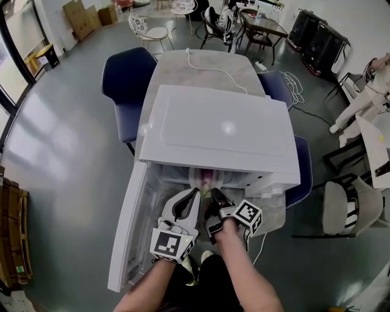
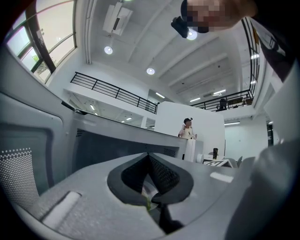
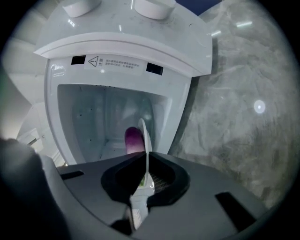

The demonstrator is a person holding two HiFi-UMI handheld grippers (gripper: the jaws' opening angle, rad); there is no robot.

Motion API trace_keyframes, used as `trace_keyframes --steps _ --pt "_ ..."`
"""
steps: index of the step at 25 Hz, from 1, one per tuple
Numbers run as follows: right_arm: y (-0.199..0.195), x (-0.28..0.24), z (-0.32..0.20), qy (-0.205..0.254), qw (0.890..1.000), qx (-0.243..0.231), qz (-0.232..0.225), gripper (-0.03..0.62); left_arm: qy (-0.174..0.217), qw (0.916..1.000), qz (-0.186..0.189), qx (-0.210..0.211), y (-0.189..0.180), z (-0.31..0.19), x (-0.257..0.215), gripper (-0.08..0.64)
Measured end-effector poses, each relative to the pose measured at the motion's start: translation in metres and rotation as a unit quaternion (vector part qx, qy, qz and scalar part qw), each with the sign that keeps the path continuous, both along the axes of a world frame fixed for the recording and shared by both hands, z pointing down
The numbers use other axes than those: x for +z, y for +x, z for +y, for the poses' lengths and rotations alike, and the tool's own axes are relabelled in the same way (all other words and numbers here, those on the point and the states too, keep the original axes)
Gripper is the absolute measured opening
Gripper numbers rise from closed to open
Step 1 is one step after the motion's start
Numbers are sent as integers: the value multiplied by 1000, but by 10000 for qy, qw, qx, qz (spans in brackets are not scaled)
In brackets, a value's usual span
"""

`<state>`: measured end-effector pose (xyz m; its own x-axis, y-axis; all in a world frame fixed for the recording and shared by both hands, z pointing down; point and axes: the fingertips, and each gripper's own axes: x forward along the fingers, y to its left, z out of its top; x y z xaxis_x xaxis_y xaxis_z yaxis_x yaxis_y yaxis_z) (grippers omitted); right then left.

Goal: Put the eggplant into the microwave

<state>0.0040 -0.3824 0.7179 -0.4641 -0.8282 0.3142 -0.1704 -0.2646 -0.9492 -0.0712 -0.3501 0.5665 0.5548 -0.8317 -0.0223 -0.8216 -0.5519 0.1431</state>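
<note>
Now the right gripper [image 3: 147, 161] clamps a thin white plate [image 3: 144, 133], purple eggplant [image 3: 132, 139] just beyond its jaws. Left gripper [image 2: 149, 161] pinches it too.

Grey marbled bench [image 1: 204, 72] in a wide hall, with chairs around it.
A white cable [image 1: 214, 68] snakes across the bench's far end. A dark blue chair [image 1: 125, 76] stands at its left, two more [image 1: 275, 85] at its right. Across the grey floor [image 1: 67, 140] are cardboard boxes [image 1: 82, 18], a white chair [image 1: 147, 30], a dark table [image 1: 263, 24] and black cases [image 1: 317, 39]. A person in white [image 1: 365, 91] is at the right edge.
</note>
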Motion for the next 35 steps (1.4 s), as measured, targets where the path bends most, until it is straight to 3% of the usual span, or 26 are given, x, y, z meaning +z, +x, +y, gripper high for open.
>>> trace_keyframes --steps 10,16,24,26,35 --pt "1 1 -30 339 9993 156 -23 20 -138 9999 -14 -78 -1 -10 11 9" --pt "2 -5 -28 518 9985 187 -2 71 -171 9998 -35 -106 0 -12 12 9" --pt "-3 0 -11 304 9994 154 -41 62 -174 9998 -39 -123 2 -13 10 9" --pt "-4 -2 -14 309 9993 161 -96 23 -185 9997 -39 -142 1 -13 11 9" --pt "-6 -3 -34 443 9986 300 -17 18 -264 9994 -37 -210 -2 -20 19 9"
